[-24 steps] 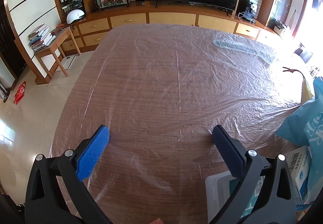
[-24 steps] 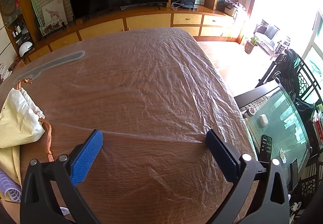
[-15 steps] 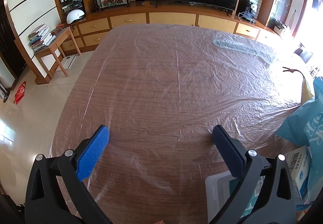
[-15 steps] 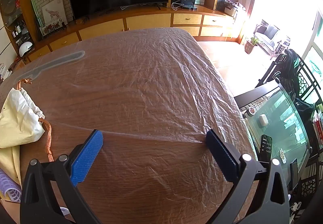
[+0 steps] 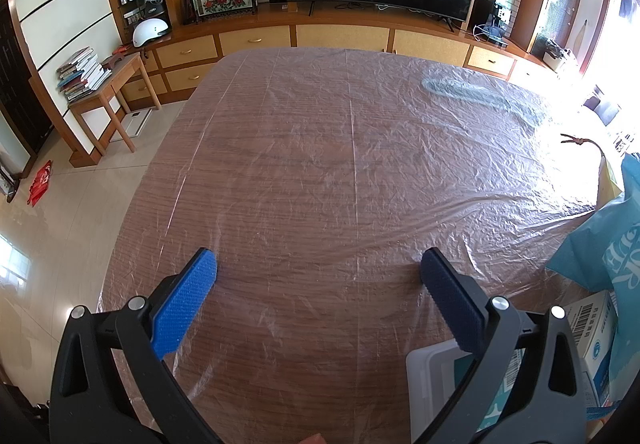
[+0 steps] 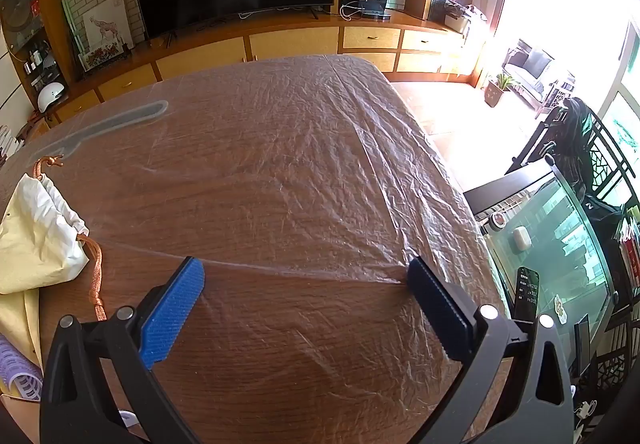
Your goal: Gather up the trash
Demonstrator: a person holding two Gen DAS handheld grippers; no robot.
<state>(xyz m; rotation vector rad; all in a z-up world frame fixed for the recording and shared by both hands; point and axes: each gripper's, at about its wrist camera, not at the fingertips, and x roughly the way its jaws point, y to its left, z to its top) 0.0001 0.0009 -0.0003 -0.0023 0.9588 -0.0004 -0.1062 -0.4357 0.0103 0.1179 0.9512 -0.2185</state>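
Observation:
My left gripper (image 5: pixel 318 264) is open and empty above the near part of a wooden table (image 5: pixel 312 148) covered with clear plastic film. To its right lie a teal bag (image 5: pixel 600 244), a white carton with a barcode (image 5: pixel 596 328) and a white plastic container (image 5: pixel 436 372) partly behind the right finger. My right gripper (image 6: pixel 306 274) is open and empty above the same table (image 6: pixel 288 148). At its left lie a pale yellow drawstring pouch (image 6: pixel 36 240) with an orange cord (image 6: pixel 94 276) and a purple hair roller (image 6: pixel 16 372).
A folded strip of plastic (image 5: pixel 480 94) lies on the far part of the table. A TV cabinet (image 5: pixel 340 36) runs along the far wall. A small side table with books (image 5: pixel 100 84) stands on the left. A glass-topped stand (image 6: pixel 548 244) is close to the table's right edge.

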